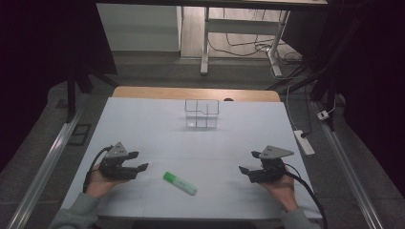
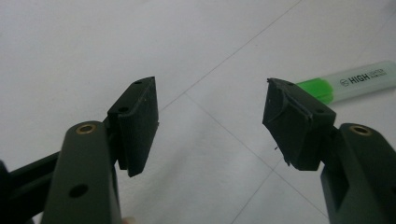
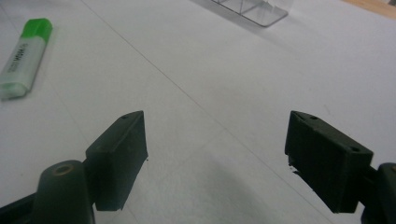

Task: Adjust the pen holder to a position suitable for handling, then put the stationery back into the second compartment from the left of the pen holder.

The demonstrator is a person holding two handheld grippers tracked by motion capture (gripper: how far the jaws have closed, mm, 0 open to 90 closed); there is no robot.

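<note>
White covering (image 1: 157, 124) spreads over your wooden table (image 1: 196, 93); a green highlighter (image 1: 180, 183) lies between your left gripper (image 1: 135, 161) and right gripper (image 1: 248, 162), jaws wide and empty. Clear organizer (image 1: 202, 113) sits beyond; cables (image 1: 248, 47) trail across the floor.

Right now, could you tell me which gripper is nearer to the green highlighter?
Left. The left gripper sits open just left of the highlighter. The right gripper, also open, is farther off on its other side.

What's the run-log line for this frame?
left claw: open, empty | right claw: open, empty | highlighter: flat on table, between claws, nearer left | clear organizer: far centre
</note>
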